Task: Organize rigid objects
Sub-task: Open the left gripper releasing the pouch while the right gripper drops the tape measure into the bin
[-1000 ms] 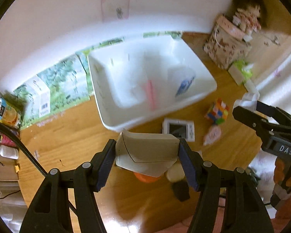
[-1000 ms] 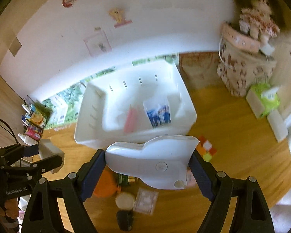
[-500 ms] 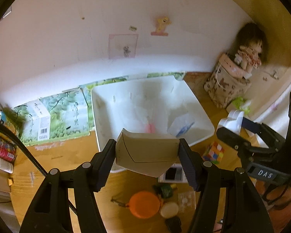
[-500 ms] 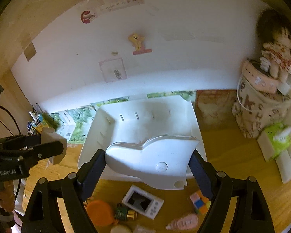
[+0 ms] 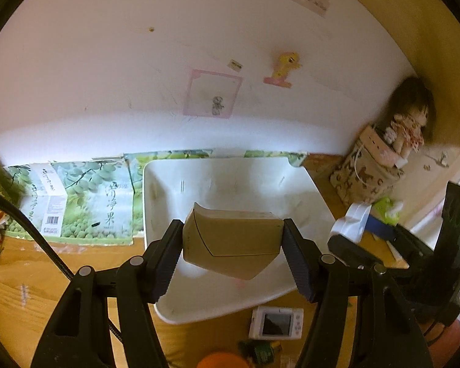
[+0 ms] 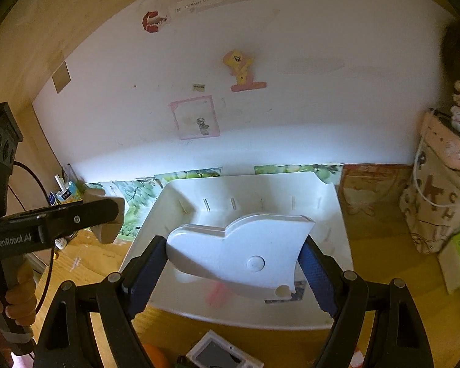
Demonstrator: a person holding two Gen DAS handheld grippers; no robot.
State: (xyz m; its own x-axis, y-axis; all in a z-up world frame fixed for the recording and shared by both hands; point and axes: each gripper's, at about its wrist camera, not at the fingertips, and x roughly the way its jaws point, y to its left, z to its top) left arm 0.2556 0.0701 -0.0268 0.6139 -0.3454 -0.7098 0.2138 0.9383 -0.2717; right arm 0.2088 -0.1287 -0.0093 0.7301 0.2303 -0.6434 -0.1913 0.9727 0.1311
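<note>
Right tool [image 6: 233, 265] clamps a white moulded plastic piece [image 6: 242, 251] between its blue pads, held above a white tray [image 6: 328, 202] at the bench's far edge. Left tool [image 6: 104, 214], at left, grips a beige block [image 6: 107, 230]. A small white device [image 6: 220, 355] lies near the bench's [image 6: 380, 300] front edge.

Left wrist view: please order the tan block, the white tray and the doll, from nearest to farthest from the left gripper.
1. tan block, held between the pads of the left gripper.
2. white tray, just beyond and below.
3. doll, far right corner by the wall.
</note>
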